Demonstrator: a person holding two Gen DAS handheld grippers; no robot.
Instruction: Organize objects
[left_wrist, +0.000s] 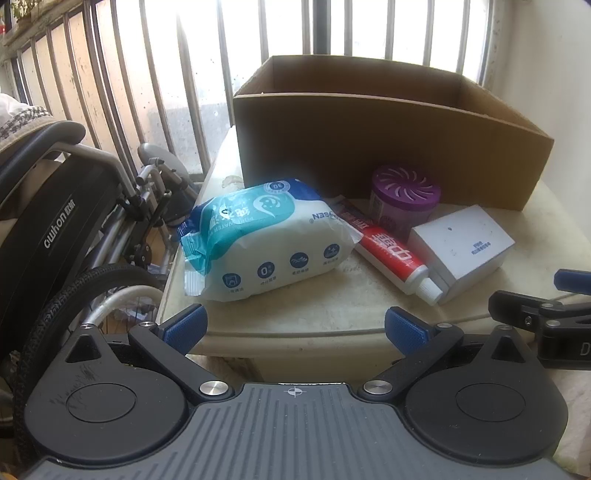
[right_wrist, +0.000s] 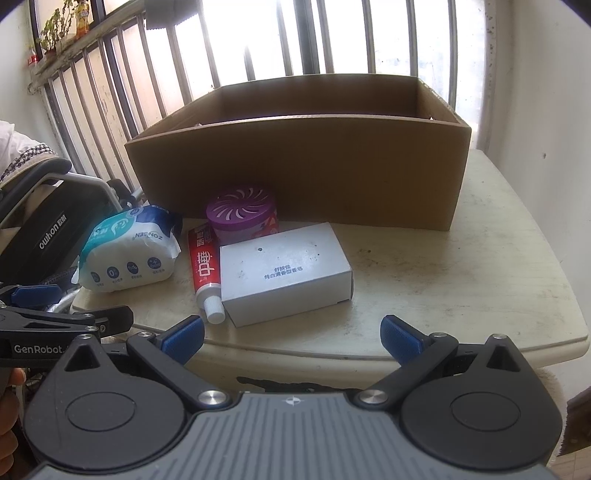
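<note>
Left gripper: hanging at the near edge of the surface, tilted down, jaws spread wide with nothing between them.
Wipes pack: lying flat at the left end of the surface, close to its edge, well in front of the box's left corner. Looking soft and squashy, with slick film; likely light. Best taken across its short width, mid-body, not by the crinkled end flap.
Toothpaste tube: lying between the wipes and the white carton, cap pointing toward us, touching the carton. Probably soft and dentable; the firmer shoulder by the cap seems the safer hold.
Purple tub: standing upright just behind the tube, close against the box's front wall. Looking rigid and round, so it may be slipping between flat pads.
White carton: lying flat, stiff thin card, easy across its narrow sides.
Cardboard box: standing open at the back; contents hidden.
Right gripper: waiting before the carton, jaws gaping wide, empty.
</note>
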